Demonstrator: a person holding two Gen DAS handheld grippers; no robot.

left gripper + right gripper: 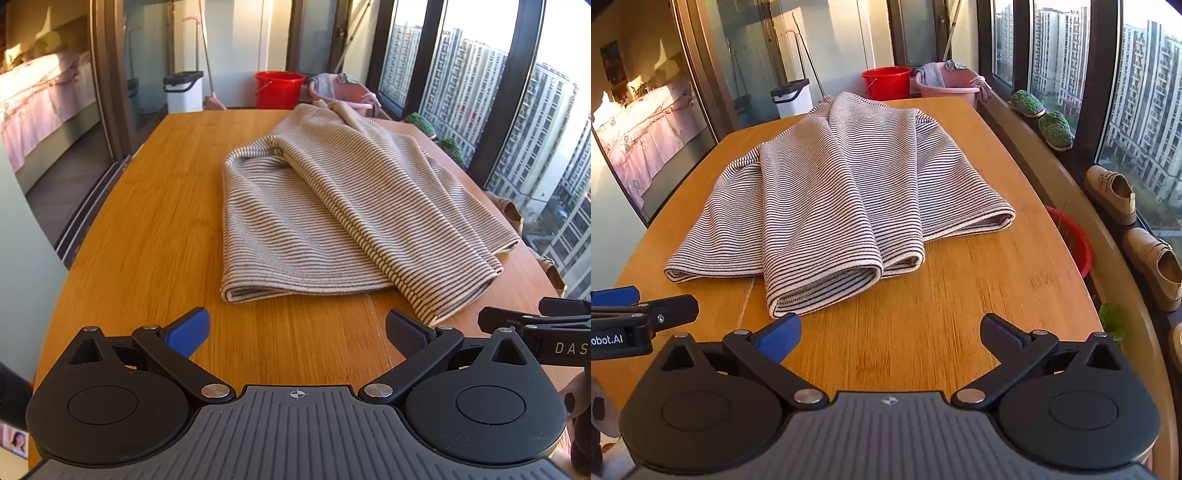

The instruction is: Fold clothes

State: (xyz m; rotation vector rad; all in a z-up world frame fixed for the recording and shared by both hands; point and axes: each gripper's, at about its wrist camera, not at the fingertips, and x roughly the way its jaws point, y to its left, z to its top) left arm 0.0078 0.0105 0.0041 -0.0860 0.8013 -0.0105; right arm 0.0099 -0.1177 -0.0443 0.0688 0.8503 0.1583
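home, enclosed balcony | bed [40,92] (behind glass) | red bucket [277,89] | shoes [1113,194]

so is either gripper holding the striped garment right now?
No: the left gripper and right gripper both have fingers spread open, short of the striped garment.

So from my end: striped garment [827,192] lies folded on the table [979,295], toward its far half. My left gripper [297,330] and right gripper [890,334] sit side by side over the near edge. Behind the table, a bucket [886,83] left of a basin [947,83]; shoes [1113,192] along the windowsill on the right.
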